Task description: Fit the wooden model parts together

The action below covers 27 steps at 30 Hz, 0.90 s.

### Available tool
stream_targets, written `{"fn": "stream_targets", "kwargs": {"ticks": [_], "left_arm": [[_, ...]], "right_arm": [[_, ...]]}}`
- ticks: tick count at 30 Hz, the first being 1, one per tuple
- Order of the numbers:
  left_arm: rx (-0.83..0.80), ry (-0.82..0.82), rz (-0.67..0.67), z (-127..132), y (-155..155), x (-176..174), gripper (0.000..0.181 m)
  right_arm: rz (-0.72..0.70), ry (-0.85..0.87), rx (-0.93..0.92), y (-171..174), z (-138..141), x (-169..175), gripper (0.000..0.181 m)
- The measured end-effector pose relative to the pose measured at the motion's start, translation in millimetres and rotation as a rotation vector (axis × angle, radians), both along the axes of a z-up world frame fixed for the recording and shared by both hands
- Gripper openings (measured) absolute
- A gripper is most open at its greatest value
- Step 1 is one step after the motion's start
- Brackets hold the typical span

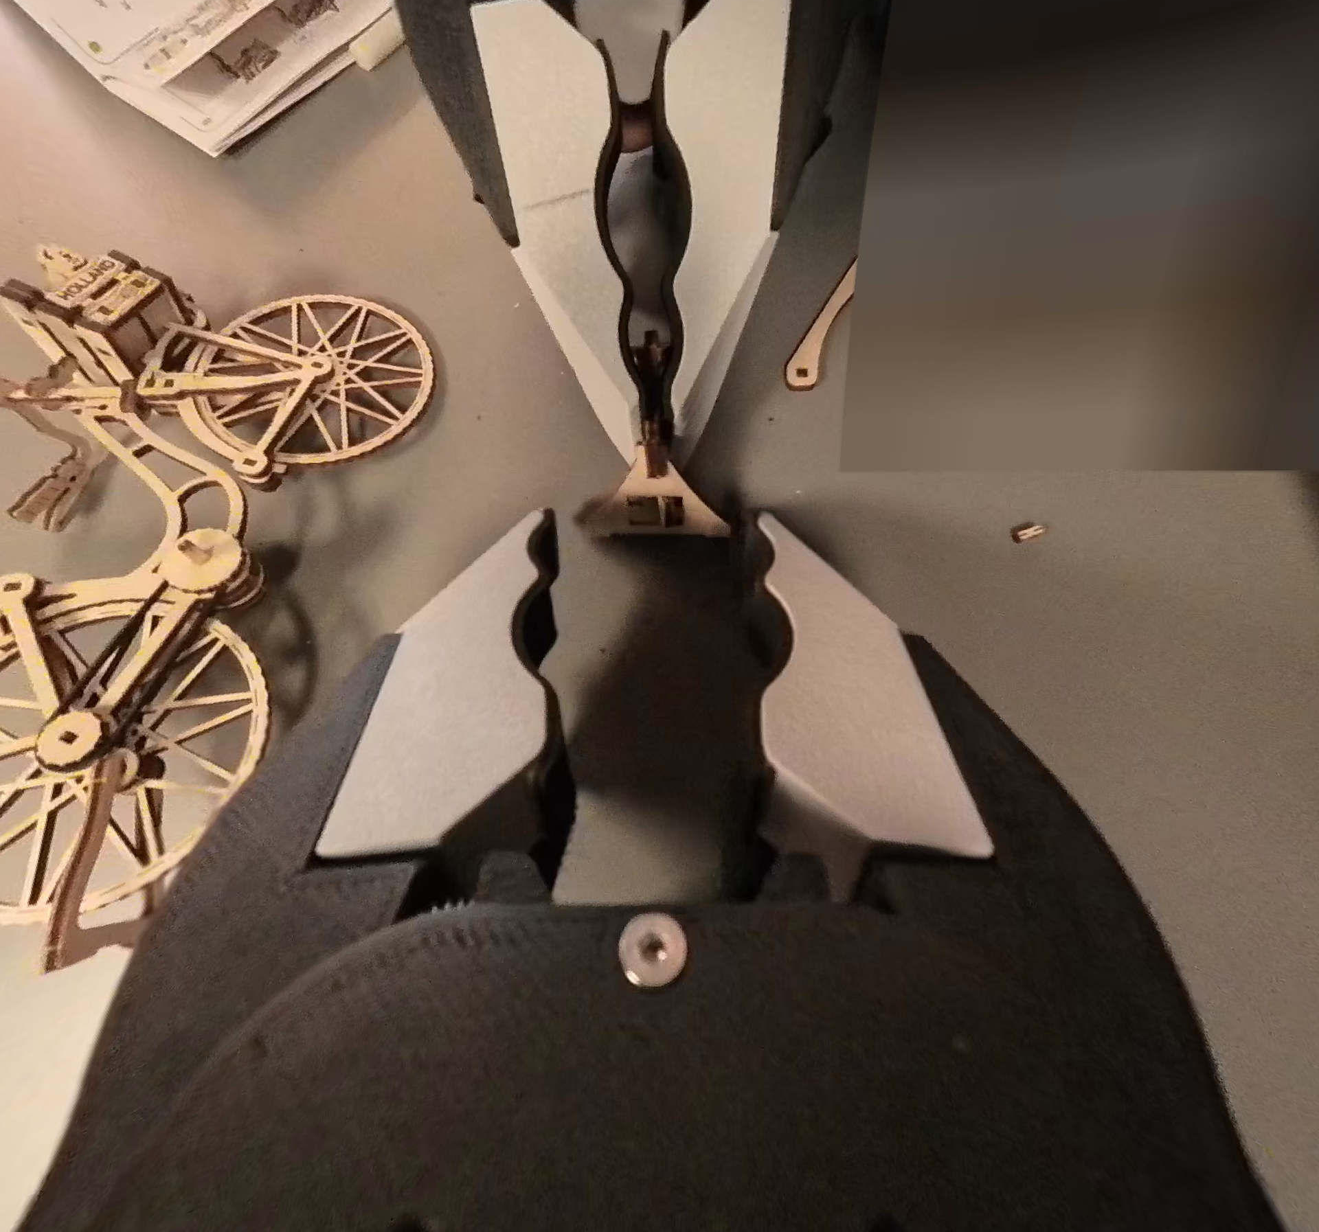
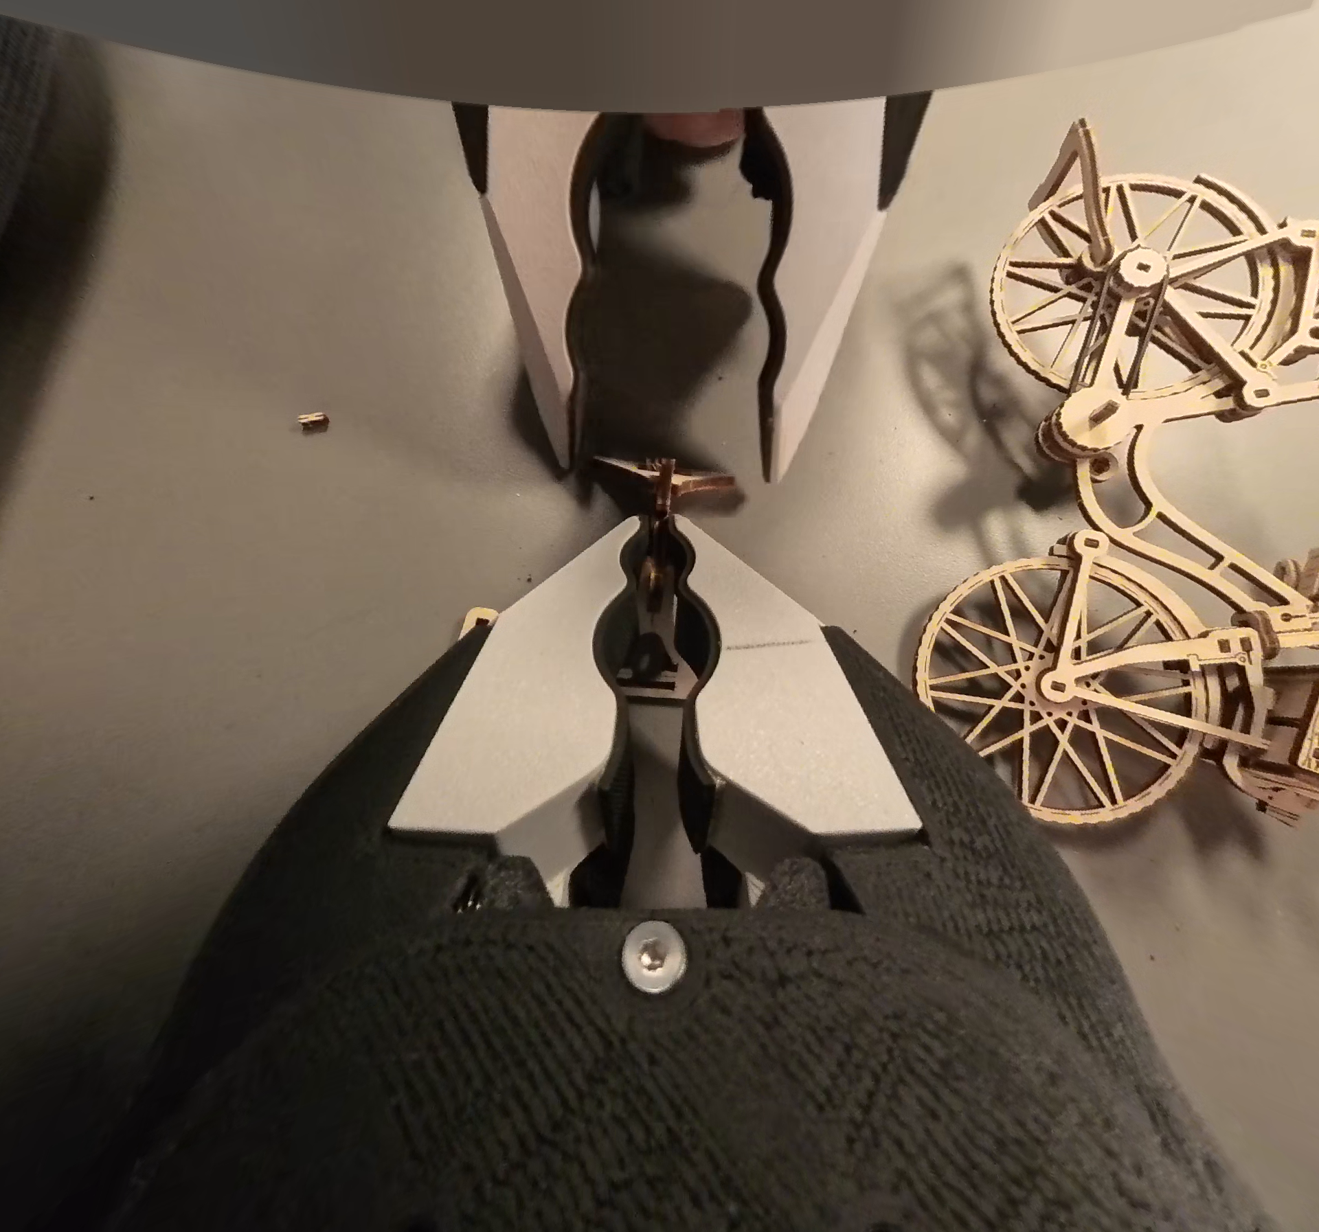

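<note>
At frame centre, the right gripper, fingers pinching a small pale triangular wooden part, meets the left gripper, fingers spread around it. Judgement: close gently, keeping the slot aligned.

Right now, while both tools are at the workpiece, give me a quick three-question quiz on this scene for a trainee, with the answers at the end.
1. True or false: the right tool is shut on the small wooden part.
2. How do the jaws of the left tool stand? A) shut tight B) apart, one on either side of the part C) out of view
3. Fill in: the assembled wooden ___ lies on the table, touched by neither tool.

Key: 1 true; 2 B; 3 bicycle.
</note>
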<state>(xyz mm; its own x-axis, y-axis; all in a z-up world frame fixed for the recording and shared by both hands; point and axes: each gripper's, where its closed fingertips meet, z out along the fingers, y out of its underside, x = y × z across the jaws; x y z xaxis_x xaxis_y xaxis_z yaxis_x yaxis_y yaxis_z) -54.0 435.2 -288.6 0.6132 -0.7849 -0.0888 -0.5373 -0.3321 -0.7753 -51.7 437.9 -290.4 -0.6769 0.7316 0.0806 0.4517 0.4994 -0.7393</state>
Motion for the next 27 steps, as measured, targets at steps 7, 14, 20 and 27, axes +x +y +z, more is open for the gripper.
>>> {"fn": "stream_targets", "kwargs": {"ticks": [7, 14, 20, 27], "left_arm": [[-0.051, -0.021, -0.079, -2.1, -1.2, 5.9, 0.038], [-0.045, -0.016, -0.051, -2.6, 0.6, 5.2, 0.037], [-0.023, -0.005, -0.023, -2.3, 3.7, 6.5, 0.034], [-0.037, -0.018, -0.017, -1.8, 3.4, 6.4, 0.033]], "right_arm": [[0.005, -0.004, -0.006, -0.9, 0.0, 0.2, 0.001], [-0.002, 0.007, 0.011, 0.2, -0.1, -0.5, 0.001], [0.041, 0.038, 0.029, 0.0, -0.2, 0.8, 0.001], [0.030, 0.032, 0.005, -0.3, -0.4, 0.2, 0.001]]}}
